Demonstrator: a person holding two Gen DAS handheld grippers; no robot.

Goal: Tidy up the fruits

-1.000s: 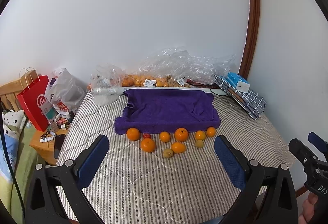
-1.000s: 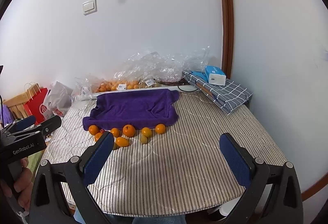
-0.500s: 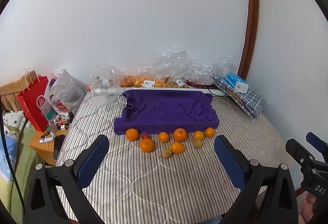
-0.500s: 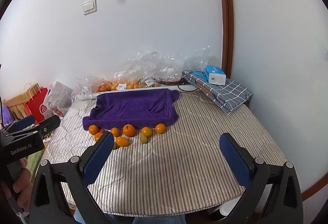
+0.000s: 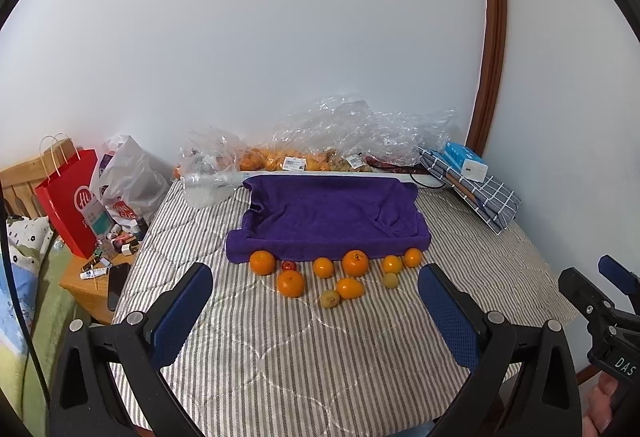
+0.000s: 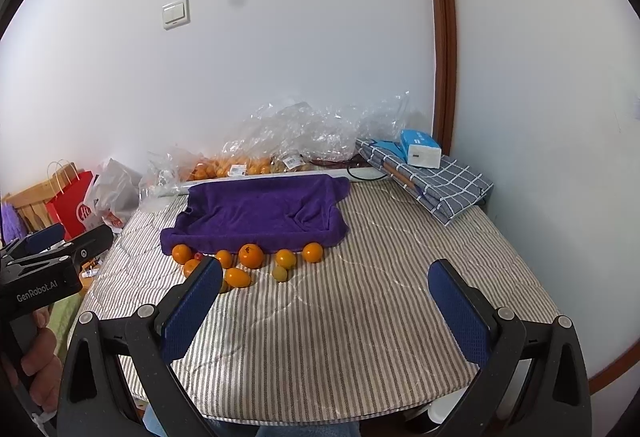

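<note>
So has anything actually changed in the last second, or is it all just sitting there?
Almost nothing. The left claw and right claw hang open over the striped bed, holding nothing, with only a faint drift in view. The fruits lie untouched beside the purple towel.

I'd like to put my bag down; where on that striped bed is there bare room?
The striped bed is bare between the fruits and its near edge, and right of the purple towel toward the checked cloth. The back wall side is crowded with plastic bags.
</note>
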